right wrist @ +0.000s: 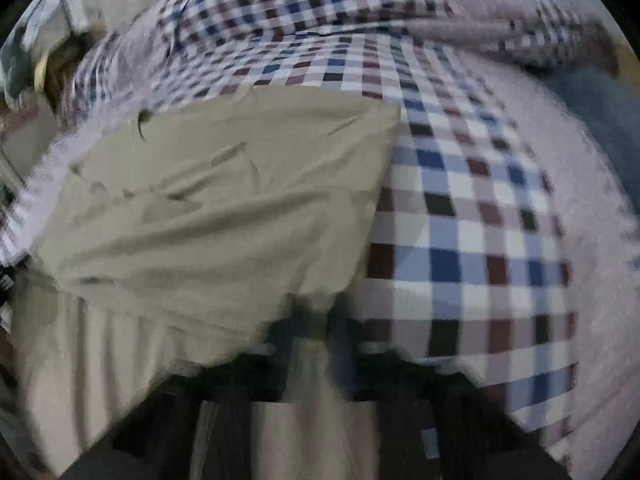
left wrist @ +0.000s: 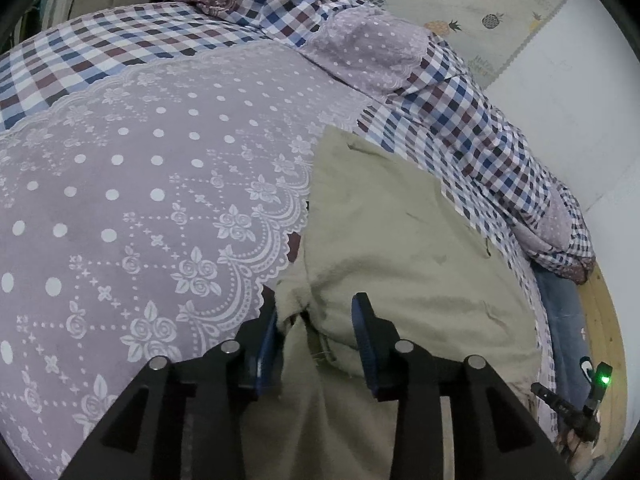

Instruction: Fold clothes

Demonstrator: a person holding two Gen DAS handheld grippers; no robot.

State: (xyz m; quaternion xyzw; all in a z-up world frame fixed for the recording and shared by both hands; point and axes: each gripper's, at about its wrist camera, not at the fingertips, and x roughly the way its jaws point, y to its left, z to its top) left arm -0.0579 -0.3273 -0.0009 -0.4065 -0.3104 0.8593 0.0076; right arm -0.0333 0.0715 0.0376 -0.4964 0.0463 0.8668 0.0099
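Observation:
A khaki garment (left wrist: 400, 240) lies spread on a bed quilt, lilac with white dots (left wrist: 140, 180) and plaid at its edges. My left gripper (left wrist: 318, 320) hovers over the garment's near edge with its blue pads (left wrist: 362, 332) apart. A bunched fold of khaki cloth rises between them and no pad presses on it. The right wrist view is blurred. There the same khaki garment (right wrist: 220, 200) lies on the plaid part of the quilt (right wrist: 460, 220). My right gripper (right wrist: 314, 332) is shut at the garment's near right corner, with a strip of cloth pinched between its fingers.
Blue jeans (left wrist: 560, 320) lie at the bed's right side beside a wooden frame (left wrist: 604, 320). A black device with a green light (left wrist: 588, 400) is at the lower right. A pineapple-print floor mat (left wrist: 460, 0) lies beyond the bed.

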